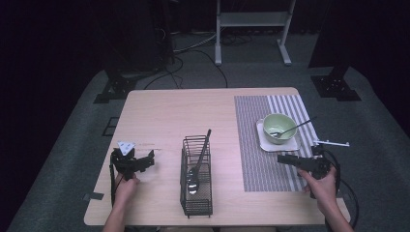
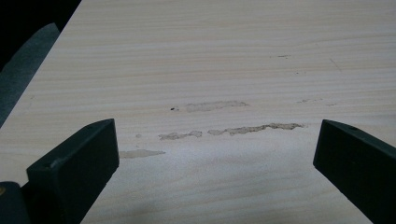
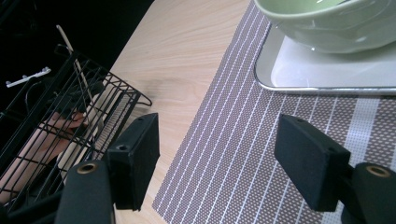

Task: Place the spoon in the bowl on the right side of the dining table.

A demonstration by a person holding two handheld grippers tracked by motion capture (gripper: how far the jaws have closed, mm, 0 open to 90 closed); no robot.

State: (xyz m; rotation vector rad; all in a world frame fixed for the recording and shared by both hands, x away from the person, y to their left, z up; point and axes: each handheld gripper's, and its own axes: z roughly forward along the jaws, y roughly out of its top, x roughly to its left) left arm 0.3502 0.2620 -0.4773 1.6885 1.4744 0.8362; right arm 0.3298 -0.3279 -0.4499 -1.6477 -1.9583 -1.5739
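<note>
Table of pale wood stands on grey carpet, with a striped grey mat laid over its right part. On the mat sits a white square tray, and in the tray a green bowl with a spoon resting in it, handle pointing out to the right. Near the table's middle, toward the front edge, stands a black wire basket; a second spoon lies in it, and a dark-handled utensil leans up out of its far end, though what sort it is cannot be made out from above.

Left gripper hangs over bare wood to the left of the basket, held by the left hand. In the left gripper view its jaws stand wide apart with nothing between them, above some faint scuff marks on the wood.

Right gripper is held by the right hand over the mat's front right part, pointing left, just in front of the tray. In the right gripper view its jaws are also spread wide and hold nothing; the mat lies below them, the tray and bowl sit ahead at upper right, and the basket is off to the left.
</note>
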